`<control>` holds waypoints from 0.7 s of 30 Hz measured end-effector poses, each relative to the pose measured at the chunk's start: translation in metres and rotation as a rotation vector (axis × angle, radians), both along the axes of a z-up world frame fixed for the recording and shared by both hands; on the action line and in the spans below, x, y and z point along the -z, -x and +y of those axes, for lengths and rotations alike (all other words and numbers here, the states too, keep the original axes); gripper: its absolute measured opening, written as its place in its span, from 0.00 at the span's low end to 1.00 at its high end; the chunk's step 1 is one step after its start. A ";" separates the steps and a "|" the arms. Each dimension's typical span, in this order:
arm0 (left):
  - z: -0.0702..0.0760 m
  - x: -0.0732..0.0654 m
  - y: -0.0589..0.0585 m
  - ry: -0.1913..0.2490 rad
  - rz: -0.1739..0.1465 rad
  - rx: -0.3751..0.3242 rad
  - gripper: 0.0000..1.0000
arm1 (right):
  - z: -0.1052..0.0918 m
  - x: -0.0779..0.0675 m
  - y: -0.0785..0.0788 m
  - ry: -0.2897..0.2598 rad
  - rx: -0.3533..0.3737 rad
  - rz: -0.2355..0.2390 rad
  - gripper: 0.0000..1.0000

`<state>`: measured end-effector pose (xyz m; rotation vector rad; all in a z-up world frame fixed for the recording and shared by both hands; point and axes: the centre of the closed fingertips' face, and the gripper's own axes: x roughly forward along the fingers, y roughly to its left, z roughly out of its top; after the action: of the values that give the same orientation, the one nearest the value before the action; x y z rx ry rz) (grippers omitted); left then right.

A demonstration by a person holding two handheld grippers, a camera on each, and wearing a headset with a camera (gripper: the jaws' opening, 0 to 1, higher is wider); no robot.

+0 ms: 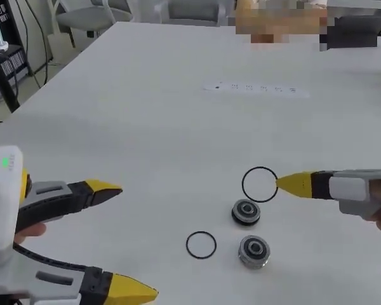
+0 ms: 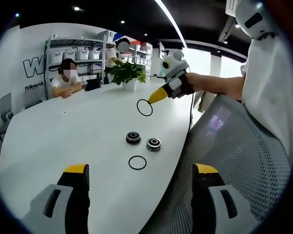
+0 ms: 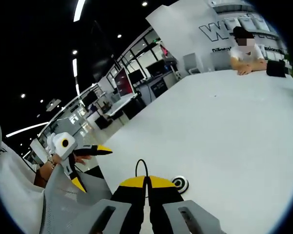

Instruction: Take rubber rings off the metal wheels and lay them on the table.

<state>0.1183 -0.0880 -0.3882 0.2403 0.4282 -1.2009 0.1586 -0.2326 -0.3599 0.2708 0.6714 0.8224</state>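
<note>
Two metal wheels lie close together on the white table. The farther wheel has a dark rim. The nearer wheel looks bare and silvery. One black rubber ring lies flat to the left of the nearer wheel. My right gripper is shut on a second black ring, which it holds just beyond the wheels. My left gripper stands open and holds nothing at the near left, well apart from the wheels.
A white socket strip is set into the table farther back. Grey chairs stand past the far left corner. A person sits at the table's far end beside a potted plant. A mesh chair back is by the near edge.
</note>
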 end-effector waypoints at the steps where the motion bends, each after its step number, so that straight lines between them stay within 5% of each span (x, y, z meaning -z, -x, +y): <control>1: 0.000 0.000 0.000 0.000 0.001 0.000 0.85 | 0.002 -0.001 0.000 -0.001 -0.005 -0.001 0.00; 21: 0.001 0.005 0.000 -0.014 0.010 0.003 0.85 | 0.053 0.008 0.007 0.143 -0.232 -0.029 0.00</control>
<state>0.1187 -0.0866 -0.3931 0.2469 0.4456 -1.2025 0.1515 -0.1792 -0.3678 0.0515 0.7398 0.9921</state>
